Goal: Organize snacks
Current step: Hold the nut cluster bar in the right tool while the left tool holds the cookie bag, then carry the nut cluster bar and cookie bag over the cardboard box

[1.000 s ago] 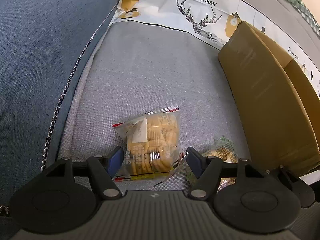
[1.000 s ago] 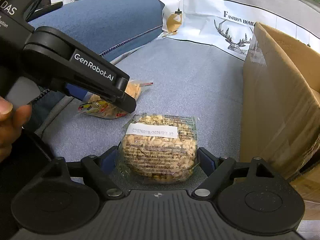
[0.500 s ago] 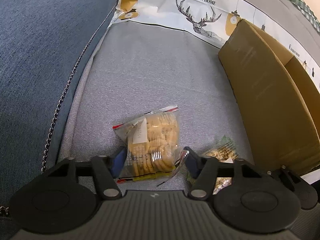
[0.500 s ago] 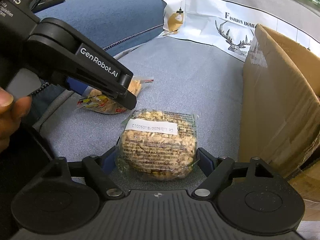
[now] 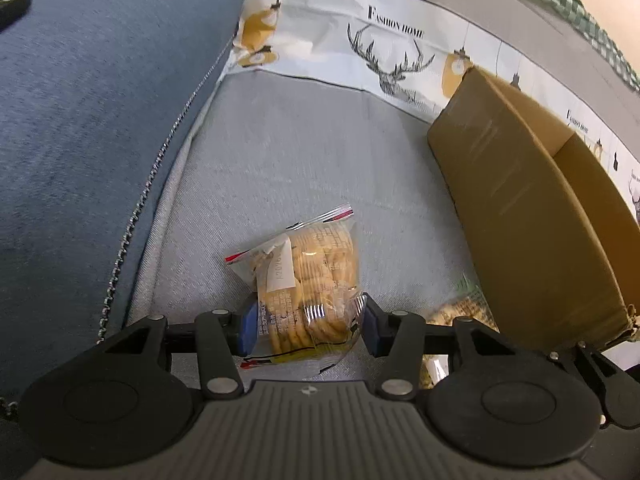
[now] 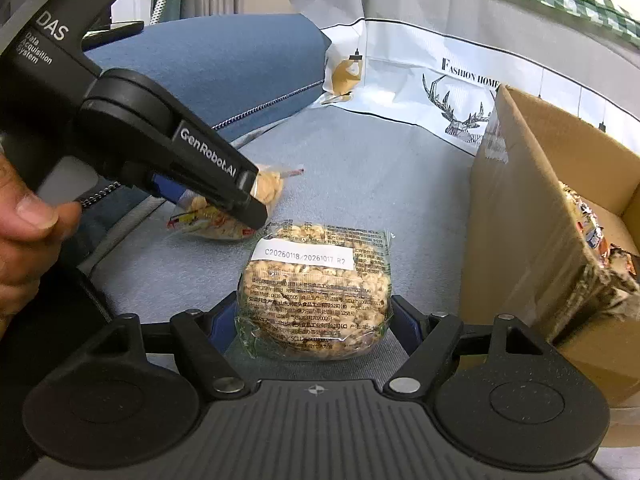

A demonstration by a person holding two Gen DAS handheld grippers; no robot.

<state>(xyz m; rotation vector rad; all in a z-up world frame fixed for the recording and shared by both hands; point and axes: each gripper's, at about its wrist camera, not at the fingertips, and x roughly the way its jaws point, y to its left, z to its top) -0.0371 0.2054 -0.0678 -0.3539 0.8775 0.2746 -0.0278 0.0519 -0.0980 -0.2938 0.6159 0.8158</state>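
A: What is nearest in the right wrist view?

B: The right gripper [image 6: 312,320]. Its jaws have just been closing a little, and a puffed-grain snack pack [image 6: 316,296] lies between them. The blue pads are just beside its two sides, but I cannot tell if they press yet. The pack lies flat on the grey cushion [image 6: 360,184], its long axis across the jaws. A white sticker on it reads "C20260118/20261017 R2", with small Chinese print below that I cannot read.

A: And the left one?

B: The left gripper [image 5: 306,328] has just been closing its jaws, and now the pads pinch the near end of a biscuit bag [image 5: 308,280]. The wrapper bulges between them. The bag's long axis runs away from the gripper, and its sealed end with red stripes points far and a little right. Its white label is too blurred to read.

A: Any other writing?

B: On the left gripper's side, seen from the right view, "GenRobot.AI" and "DAS Data Acquisition System". A hand [image 6: 24,240] holds it.

A: Farther back?

B: A cardboard box [image 6: 520,240] stands to the right, with snack packets inside. Behind, a white cloth [image 5: 360,48] with a deer drawing reads "FASHION HOME". A blue cushion [image 5: 100,120] is on the left.
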